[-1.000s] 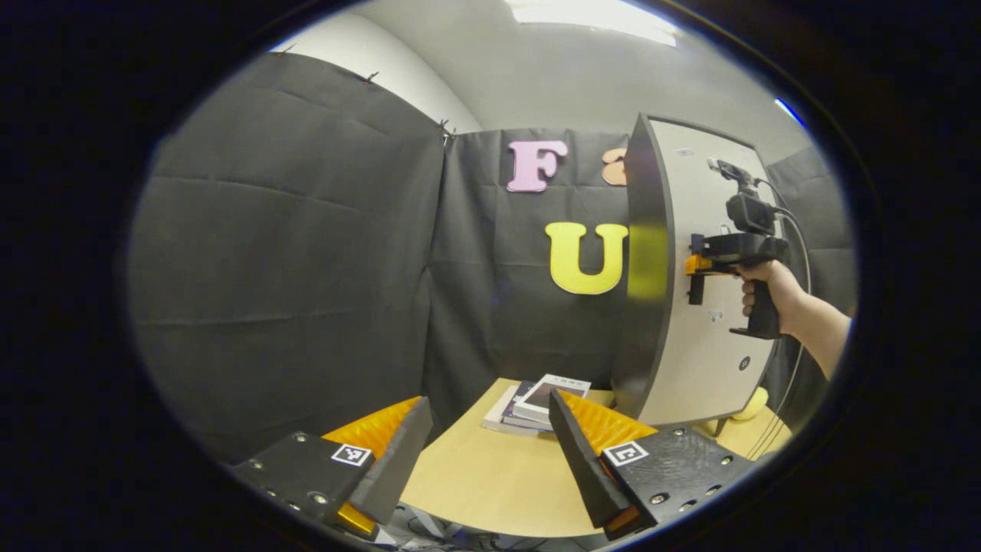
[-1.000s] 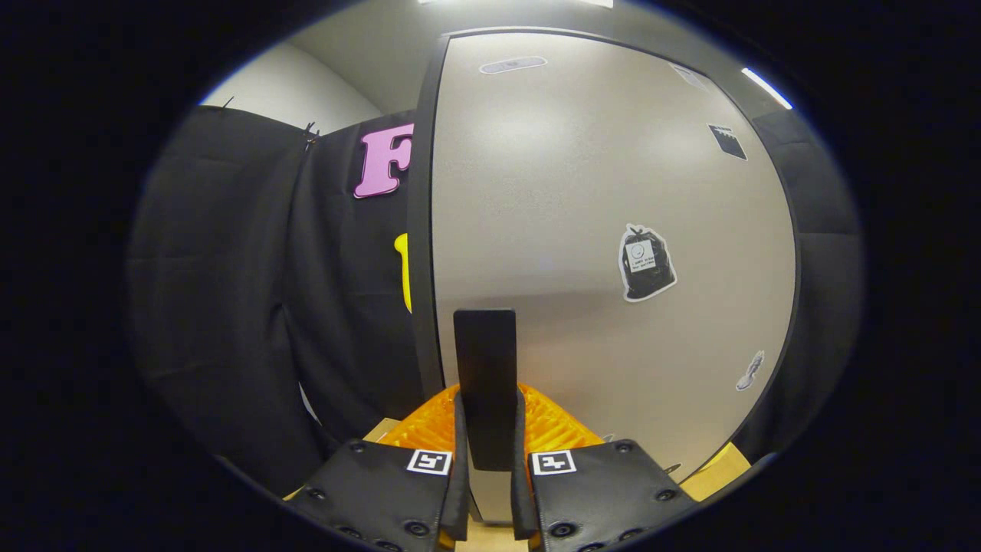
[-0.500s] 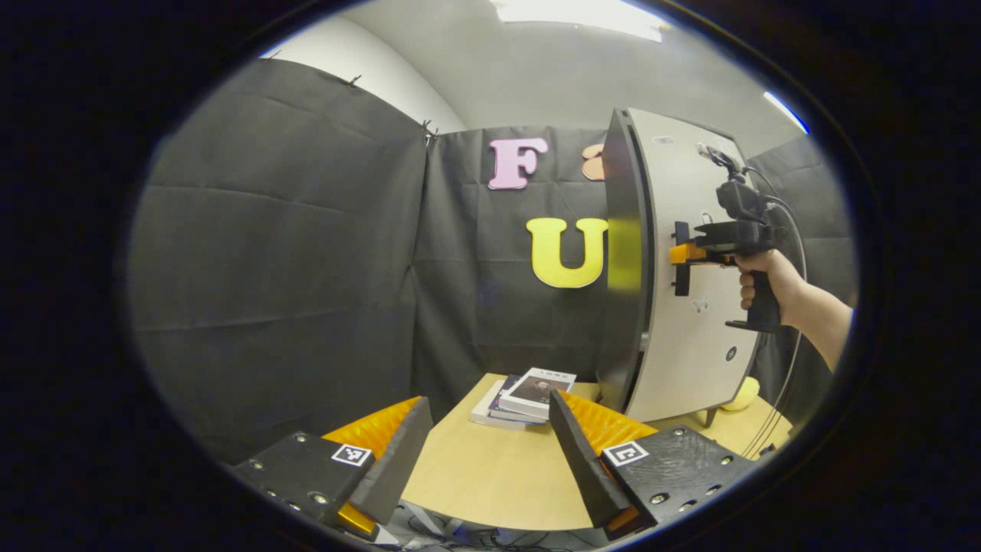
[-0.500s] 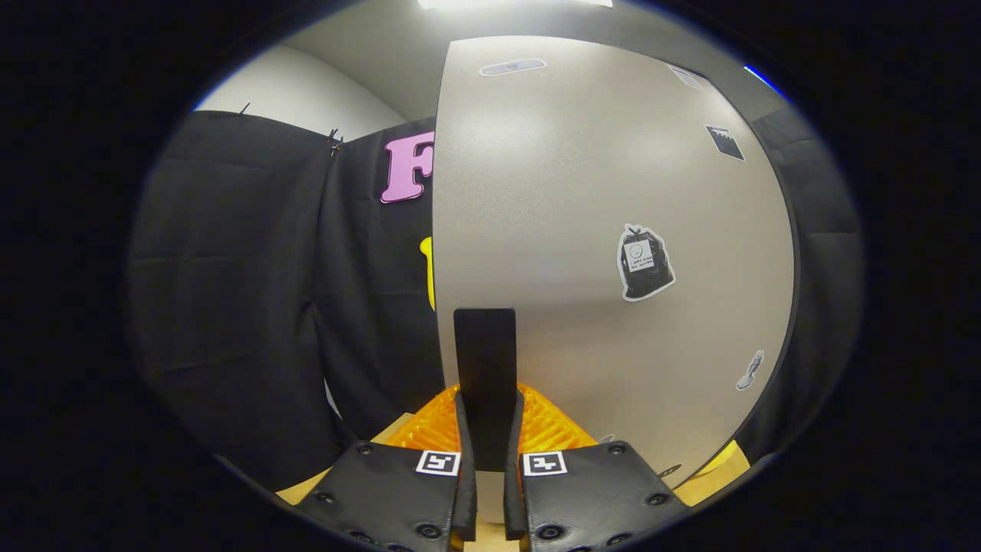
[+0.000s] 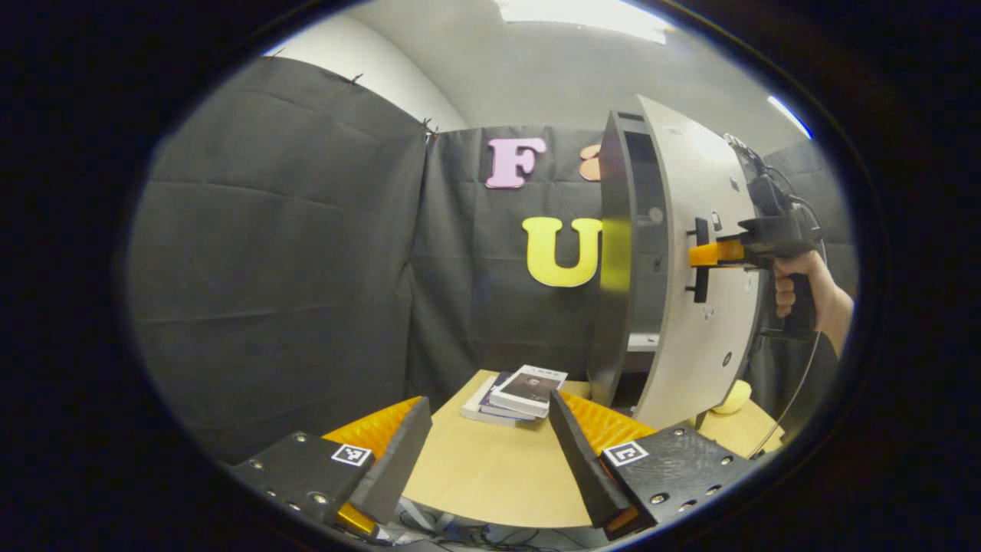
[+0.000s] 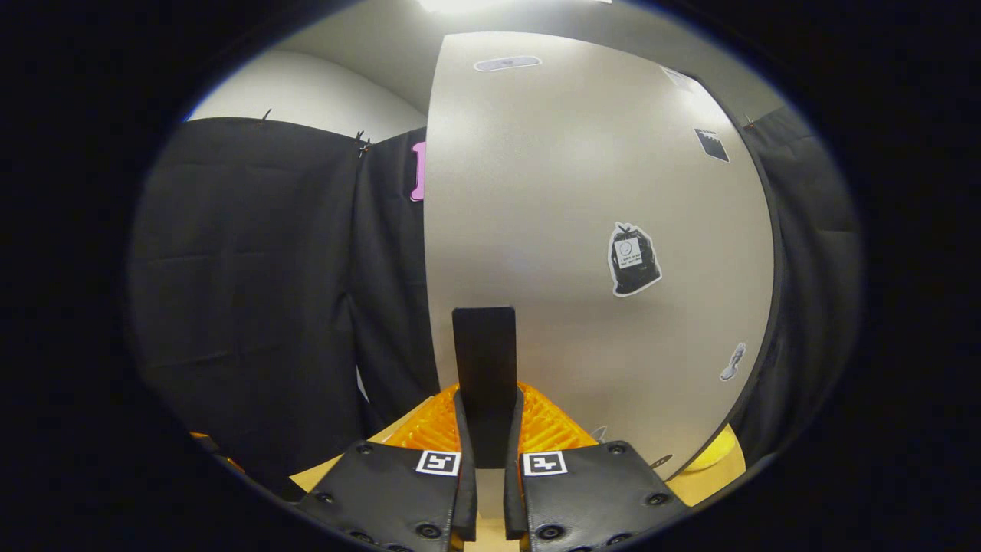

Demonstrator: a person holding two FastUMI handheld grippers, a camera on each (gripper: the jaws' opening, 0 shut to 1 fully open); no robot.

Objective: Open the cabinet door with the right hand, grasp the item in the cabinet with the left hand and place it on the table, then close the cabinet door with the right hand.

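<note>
The right gripper [image 6: 489,429] has both fingers squeezed on the black handle [image 6: 483,368] of the cabinet door [image 6: 582,230]. It holds there because the handle is the part you can pull. From the left gripper view you can see a hand [image 5: 801,287] holding that gripper out at the door's front.

The door stands partly open, with a dark gap between its edge and the cabinet [image 5: 617,253]. A shelf shows inside — but I cannot see the item in there yet.

The left gripper [image 5: 487,452] waits low over the table [image 5: 490,475] with its fingers wide apart and nothing between them, ready to grab.

I think the gap looks too thin to reach through, so the door should swing wider first. The books [image 5: 515,392] sit near the cabinet, but the table's front part is bare — a good spot for putting the item down.
</note>
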